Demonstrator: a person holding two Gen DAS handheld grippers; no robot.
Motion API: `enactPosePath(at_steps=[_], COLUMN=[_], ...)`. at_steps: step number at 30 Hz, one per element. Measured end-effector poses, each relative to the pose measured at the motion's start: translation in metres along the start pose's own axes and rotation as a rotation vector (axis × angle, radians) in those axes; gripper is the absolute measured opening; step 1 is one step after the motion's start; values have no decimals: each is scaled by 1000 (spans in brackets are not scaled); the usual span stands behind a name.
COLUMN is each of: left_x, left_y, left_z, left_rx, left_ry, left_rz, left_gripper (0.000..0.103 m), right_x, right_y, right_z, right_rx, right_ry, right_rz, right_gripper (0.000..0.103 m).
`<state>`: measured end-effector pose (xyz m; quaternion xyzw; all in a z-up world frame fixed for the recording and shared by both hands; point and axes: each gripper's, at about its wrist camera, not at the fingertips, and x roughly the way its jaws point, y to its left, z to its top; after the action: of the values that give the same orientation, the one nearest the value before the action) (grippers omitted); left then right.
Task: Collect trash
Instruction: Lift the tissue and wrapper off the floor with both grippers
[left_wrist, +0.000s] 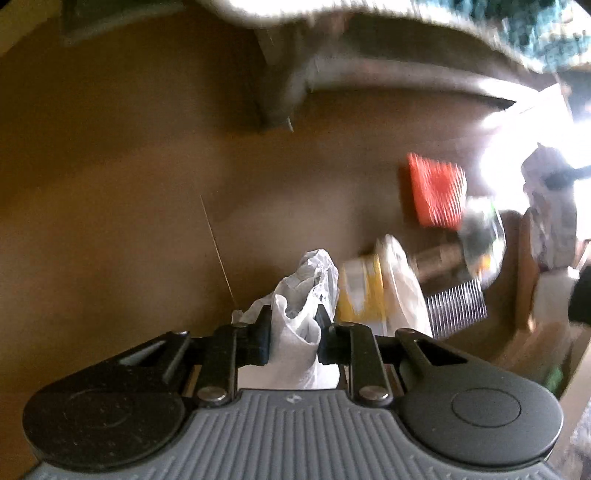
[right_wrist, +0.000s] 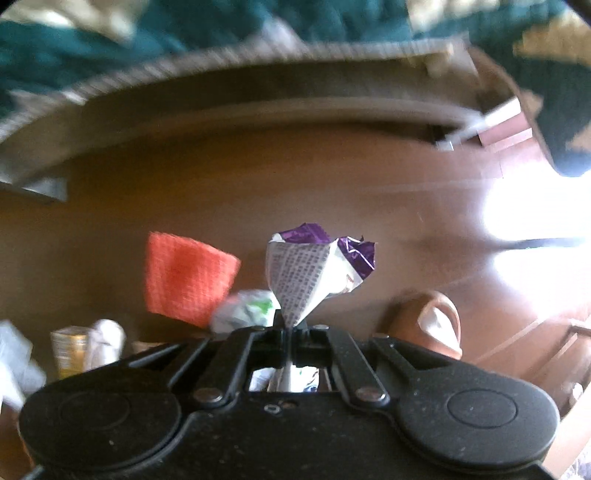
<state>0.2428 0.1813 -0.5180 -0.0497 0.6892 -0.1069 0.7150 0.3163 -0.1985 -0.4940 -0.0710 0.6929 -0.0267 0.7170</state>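
In the left wrist view my left gripper (left_wrist: 293, 321) is shut on a crumpled white plastic bag (left_wrist: 303, 295), which bulges up between the black fingers above the brown floor. In the right wrist view my right gripper (right_wrist: 290, 326) is shut on a purple and white printed wrapper (right_wrist: 314, 273), pinched at its narrow end and fanning out above the jaws. More trash lies on the floor: a yellow and white packet (left_wrist: 369, 291), a clear plastic wrapper (left_wrist: 480, 236), and a crumpled white and green wrapper (right_wrist: 243, 310).
An orange ribbed mat (left_wrist: 436, 192) (right_wrist: 184, 277) lies on the brown floor. A brown swing-lid bin (right_wrist: 432, 325) stands right of my right gripper. A yellow carton (right_wrist: 70, 350) and white paper sit at the left. A bed frame with a teal blanket (right_wrist: 110, 48) runs along the top.
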Motion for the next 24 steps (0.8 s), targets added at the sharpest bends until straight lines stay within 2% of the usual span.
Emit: enactPosePath(at_steps=[2, 4, 8, 13, 15, 17, 18, 19, 21, 22, 23, 24], left_x=[2, 15, 40, 60, 69, 71, 70, 68, 60, 58, 57, 57], left_y=[6, 13, 23, 36, 34, 36, 38, 37, 34, 33, 32, 33], left_z=[12, 21, 23, 14, 11, 8, 5, 2, -4, -7, -9, -11], left_rx=[-23, -46, -85, -140, -146, -148, -151, -147, -122, -116, -117, -121], left_ry=[-12, 18, 43, 69, 82, 81, 71, 58, 29, 31, 40, 49], left_rz=[15, 3, -11, 2, 4, 17, 23, 27, 40, 33, 39, 46], left_gripper=[22, 22, 22, 29, 35, 59, 61, 61, 53, 33, 20, 20], right_x=[-17, -23, -11, 4, 10, 9, 9, 8, 6, 5, 5, 5], right_y=[11, 20, 33, 43, 49, 53, 54, 56, 58, 59, 59, 59], right_z=[1, 0, -4, -7, -10, -10, -11, -10, -10, -10, -11, -11], right_rx=[-50, -88, -139, -171, -176, -178, -183, -188, -194, -196, -199, -201], right_ry=[-35, -47, -14, 23, 30, 33, 31, 26, 23, 22, 21, 20], right_rz=[11, 29, 37, 69, 89, 112, 119, 122, 131, 133, 132, 130], right_gripper=[2, 2, 2, 2, 2, 2, 2, 2, 2, 2, 2, 2])
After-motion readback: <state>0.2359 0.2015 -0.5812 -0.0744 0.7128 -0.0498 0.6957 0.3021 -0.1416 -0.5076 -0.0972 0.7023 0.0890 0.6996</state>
